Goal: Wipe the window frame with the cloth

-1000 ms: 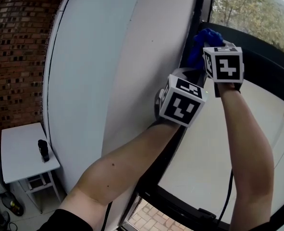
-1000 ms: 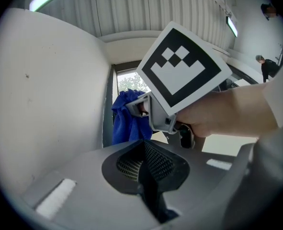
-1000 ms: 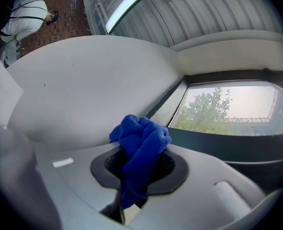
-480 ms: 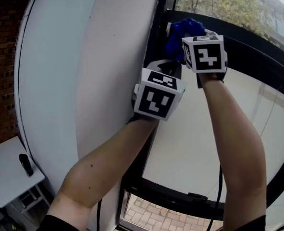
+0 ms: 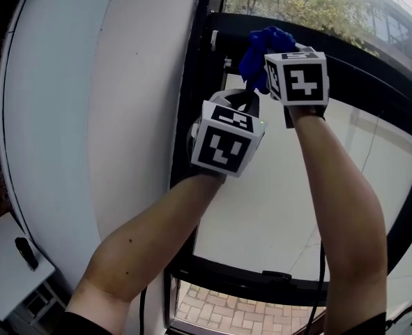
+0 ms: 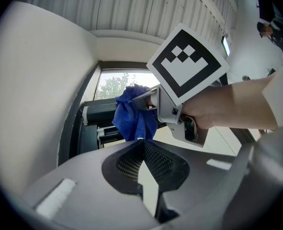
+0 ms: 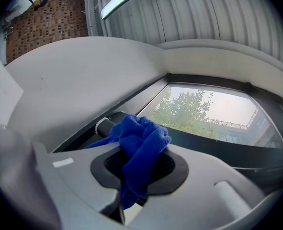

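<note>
Right tool (image 7: 139,169) grips cloth (image 7: 142,137) | blue, bunched | at black window frame (image 5: 192,103)

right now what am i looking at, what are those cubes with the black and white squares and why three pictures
There is no robot here: a person holds a two-jaw gripper in each hand. The cube with square markers on each is simply part of that gripper.

One picture comes from a camera on the person's head, looking down along both arms. The other two come from cameras riding on the grippers, each looking along its own jaws.

The right gripper is clamped on a bunched blue cloth, held up by the top corner of the black window frame. The left gripper is closed with nothing in it, just below the right one.

Low at the left of the head view stands a small white table with a small dark object on it; what that is cannot be made out.
</note>
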### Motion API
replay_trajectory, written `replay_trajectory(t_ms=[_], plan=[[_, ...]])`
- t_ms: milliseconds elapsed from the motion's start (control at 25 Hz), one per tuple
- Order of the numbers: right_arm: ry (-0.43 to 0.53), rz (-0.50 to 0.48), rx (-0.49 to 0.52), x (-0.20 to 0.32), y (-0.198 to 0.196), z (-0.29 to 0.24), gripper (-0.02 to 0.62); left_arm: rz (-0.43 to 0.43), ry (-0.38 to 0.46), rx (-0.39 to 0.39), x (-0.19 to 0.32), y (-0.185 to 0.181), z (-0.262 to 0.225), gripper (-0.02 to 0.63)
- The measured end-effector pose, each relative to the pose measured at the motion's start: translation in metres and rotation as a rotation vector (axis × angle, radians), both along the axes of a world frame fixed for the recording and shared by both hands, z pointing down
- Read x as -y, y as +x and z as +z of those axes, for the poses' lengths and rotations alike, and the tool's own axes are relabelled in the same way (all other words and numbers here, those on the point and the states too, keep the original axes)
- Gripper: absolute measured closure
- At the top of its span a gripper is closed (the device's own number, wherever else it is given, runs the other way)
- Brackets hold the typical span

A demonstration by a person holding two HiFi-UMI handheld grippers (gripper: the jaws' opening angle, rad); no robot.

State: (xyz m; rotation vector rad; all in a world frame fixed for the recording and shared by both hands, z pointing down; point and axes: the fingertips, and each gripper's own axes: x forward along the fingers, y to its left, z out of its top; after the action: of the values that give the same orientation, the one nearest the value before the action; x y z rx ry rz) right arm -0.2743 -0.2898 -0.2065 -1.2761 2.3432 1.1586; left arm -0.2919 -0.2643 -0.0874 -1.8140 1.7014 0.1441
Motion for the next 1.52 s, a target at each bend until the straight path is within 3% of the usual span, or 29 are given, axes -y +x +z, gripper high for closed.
replay_trajectory(t_ms=[560,1520], plan=[[0.022,0.067,0.003,0.019,0.099,-0.002,0.511,0.078,0.002,0.029,0.03,0.093,-0.008,0.614],[0.012,0.169,0.077,0.061,0.31,-0.008,0.511,0.222,-0.003,0.05,0.066,0.286,-0.015,0.614]])
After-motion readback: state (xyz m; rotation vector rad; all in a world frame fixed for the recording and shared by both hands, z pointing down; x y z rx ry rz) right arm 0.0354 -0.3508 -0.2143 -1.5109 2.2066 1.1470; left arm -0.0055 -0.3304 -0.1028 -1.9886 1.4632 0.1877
